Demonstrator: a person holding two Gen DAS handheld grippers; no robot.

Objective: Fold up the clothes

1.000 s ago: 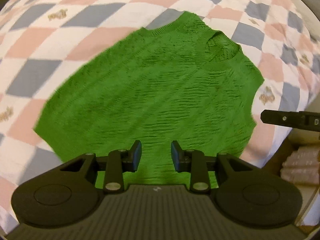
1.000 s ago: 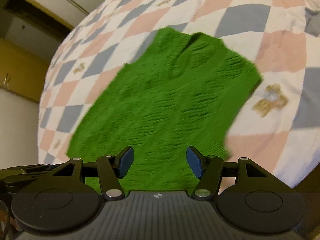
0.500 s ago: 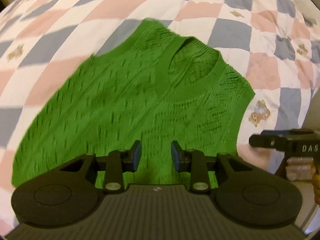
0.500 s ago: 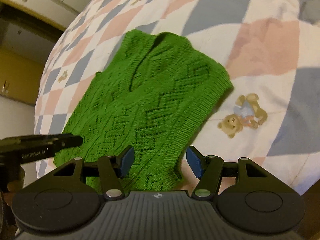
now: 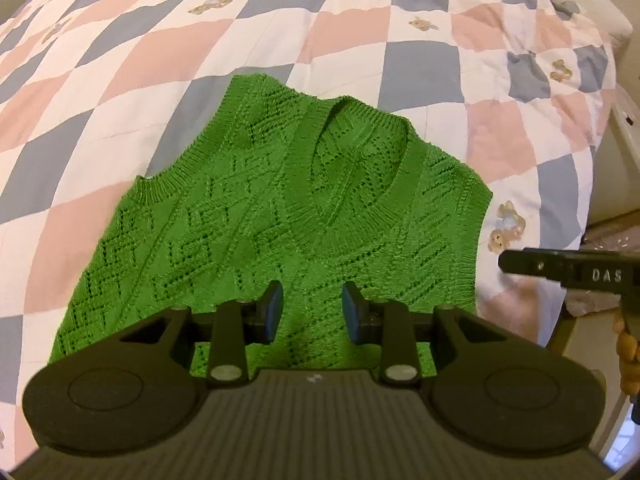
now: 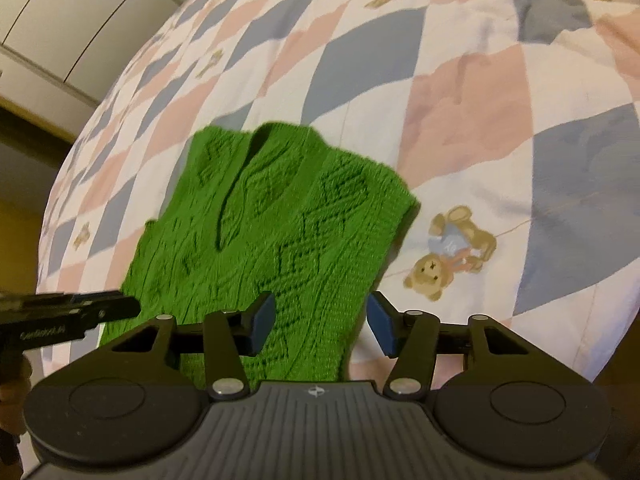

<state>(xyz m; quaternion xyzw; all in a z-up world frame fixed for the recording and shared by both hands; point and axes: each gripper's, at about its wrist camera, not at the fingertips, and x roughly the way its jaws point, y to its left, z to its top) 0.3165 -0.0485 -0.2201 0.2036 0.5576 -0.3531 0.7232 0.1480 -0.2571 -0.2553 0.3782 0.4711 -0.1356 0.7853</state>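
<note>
A green knitted sleeveless vest point(image 5: 280, 216) lies flat on the quilted bed, V-neck pointing away from me. My left gripper point(image 5: 312, 312) hovers open over the vest's lower middle, nothing between its blue pads. In the right wrist view the same vest point(image 6: 264, 240) fills the centre left. My right gripper point(image 6: 320, 320) is open above the vest's right side edge, empty. The vest's hem is hidden under both gripper bodies. Each gripper's black tip shows at the side of the other's view.
The bed carries a quilt point(image 5: 460, 52) of pink, grey-blue and white diamonds with small teddy bear prints point(image 6: 448, 256). The bed's edge drops off at the right point(image 5: 600, 184) toward the floor. A pale cupboard wall point(image 6: 60, 12) stands beyond the bed at far left.
Both grippers have moved up along the vest toward its neck, so the V-neck and shoulders now sit nearer. The jaws stayed open. The vest itself has not shifted.
</note>
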